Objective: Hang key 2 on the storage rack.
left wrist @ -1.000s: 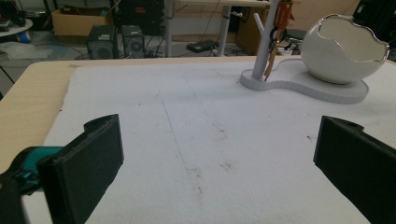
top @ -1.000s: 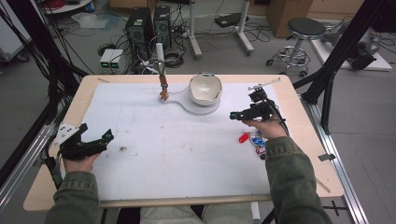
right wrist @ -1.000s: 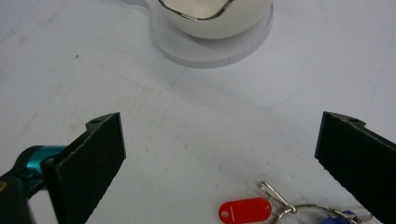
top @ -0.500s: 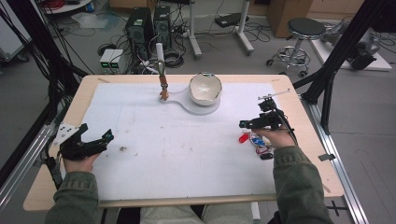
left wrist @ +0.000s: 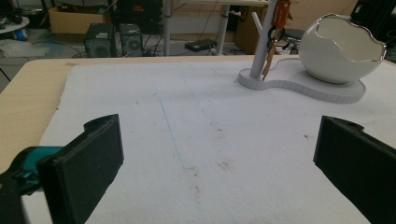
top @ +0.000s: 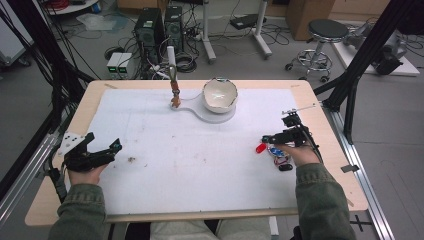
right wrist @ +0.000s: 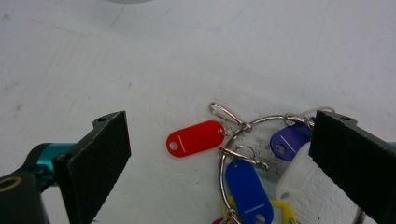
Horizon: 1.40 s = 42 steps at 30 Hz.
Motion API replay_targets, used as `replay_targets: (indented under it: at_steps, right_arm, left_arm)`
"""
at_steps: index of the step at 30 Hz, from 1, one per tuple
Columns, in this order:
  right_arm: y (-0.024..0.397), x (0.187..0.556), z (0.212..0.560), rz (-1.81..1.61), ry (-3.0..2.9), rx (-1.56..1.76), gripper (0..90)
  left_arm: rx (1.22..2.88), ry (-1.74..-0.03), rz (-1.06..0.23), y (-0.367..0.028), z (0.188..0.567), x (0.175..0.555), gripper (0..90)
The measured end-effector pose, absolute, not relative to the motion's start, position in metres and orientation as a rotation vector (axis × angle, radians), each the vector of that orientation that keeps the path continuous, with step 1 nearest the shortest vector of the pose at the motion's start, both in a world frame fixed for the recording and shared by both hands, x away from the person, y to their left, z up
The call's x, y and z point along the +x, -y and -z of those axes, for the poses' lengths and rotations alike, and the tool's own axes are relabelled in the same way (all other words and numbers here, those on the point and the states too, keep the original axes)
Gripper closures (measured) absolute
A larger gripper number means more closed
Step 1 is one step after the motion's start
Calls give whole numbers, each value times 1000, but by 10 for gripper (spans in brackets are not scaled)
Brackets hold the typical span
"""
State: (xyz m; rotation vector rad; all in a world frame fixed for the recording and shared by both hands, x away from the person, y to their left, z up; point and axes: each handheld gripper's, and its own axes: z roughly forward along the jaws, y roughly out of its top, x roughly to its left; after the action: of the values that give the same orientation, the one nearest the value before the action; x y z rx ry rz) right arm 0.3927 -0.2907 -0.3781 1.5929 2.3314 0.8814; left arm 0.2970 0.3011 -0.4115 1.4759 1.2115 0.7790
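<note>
A metal key ring (right wrist: 233,140) with coloured plastic tags lies flat on the white mat at the right. Its red tag (right wrist: 195,137) (top: 260,148) sticks out to the left, with blue tags (right wrist: 247,189), a yellow one and a white one behind it. My right gripper (right wrist: 219,163) (top: 272,138) hovers open just above the ring, one jaw on each side of the bunch. My left gripper (top: 107,150) (left wrist: 215,168) rests open near the table's left edge, nothing between its jaws. At the far middle stands a white holder (top: 210,112) with a peg (top: 172,75) and an egg-shaped bowl (top: 219,93).
A small key fob (left wrist: 275,14) hangs on the peg of the holder. The white mat (top: 190,150) covers most of the wooden table (top: 85,105). Small dark stains (top: 132,160) mark the mat near the left gripper. Computer cases, cables and a stool stand on the floor beyond the table.
My right gripper has moved toward me and down, from near the bowl to just above the key ring. The left gripper has stayed put.
</note>
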Motion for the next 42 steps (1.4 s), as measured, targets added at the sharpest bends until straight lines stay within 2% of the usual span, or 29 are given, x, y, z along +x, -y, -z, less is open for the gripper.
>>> replay_targets:
  at_steps: [6,12,18,30,32,38,40,42]
  right_arm:
    - [293,391,385,-833,-2312,1607,58]
    - [295,388,392,-831,-2300,1634,146]
    - [297,385,399,-770,-2289,1649,176]
    - [295,389,412,-642,-2307,1654,345]
    - [297,392,413,-640,-2297,1703,392]
    - [306,394,413,-667,-2261,1773,633]
    - [307,394,414,-692,-2267,1767,679]
    - [306,395,415,-680,-2265,1748,676]
  left_arm:
    - [1480,-1211,-777,-301,412,297,20]
    - [1482,-1213,-777,-300,412,297,19]
    - [1485,-1215,-773,-300,412,298,20]
    - [1505,-1214,-771,-299,413,299,20]
    - [1504,-1213,-770,-298,413,299,20]
    - [1508,-1210,-769,-298,413,299,20]
    - [1510,-1207,-768,-297,413,299,20]
    - [1511,-1208,-769,-297,413,299,20]
